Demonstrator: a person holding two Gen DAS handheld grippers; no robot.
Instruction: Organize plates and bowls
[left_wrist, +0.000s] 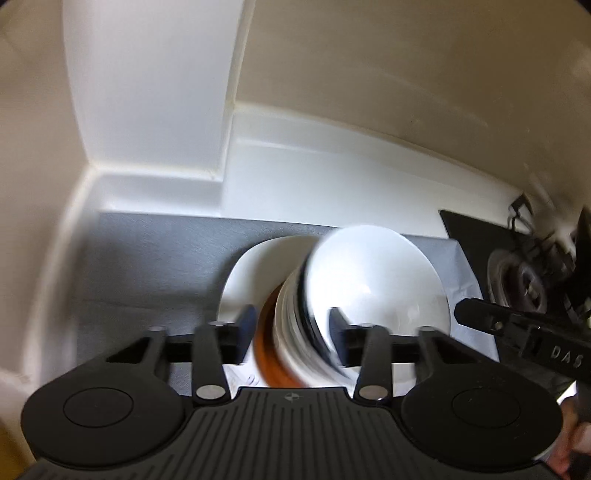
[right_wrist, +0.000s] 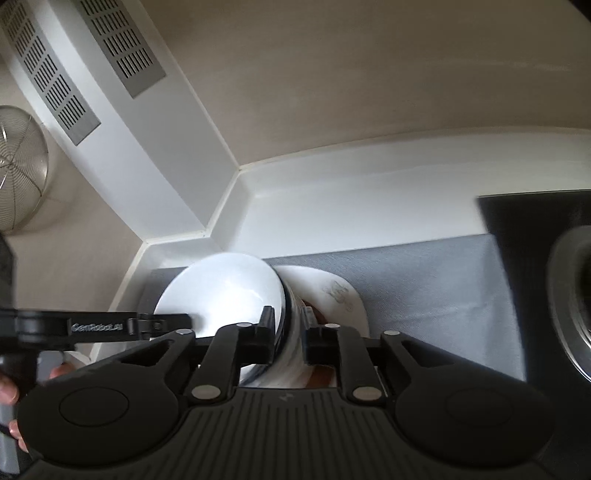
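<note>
A stack of white bowls (left_wrist: 373, 280) with an orange-brown bowl (left_wrist: 267, 343) at its base is held tilted over a white plate (left_wrist: 251, 273) on a grey mat (left_wrist: 147, 258). My left gripper (left_wrist: 291, 328) is shut on the stack's rims, one finger on each side. My right gripper (right_wrist: 288, 336) grips the same stack (right_wrist: 229, 291) from the opposite side; the plate (right_wrist: 332, 291) shows behind it. The right gripper's arm (left_wrist: 517, 332) enters the left wrist view from the right. The left gripper's arm (right_wrist: 110, 326) enters the right wrist view from the left.
A white counter corner with a raised back edge (left_wrist: 332, 155) and beige walls surround the mat. A black stove with a burner (left_wrist: 524, 284) lies to the right. A wire strainer (right_wrist: 18, 166) hangs on the wall at left, below vent grilles (right_wrist: 122, 44).
</note>
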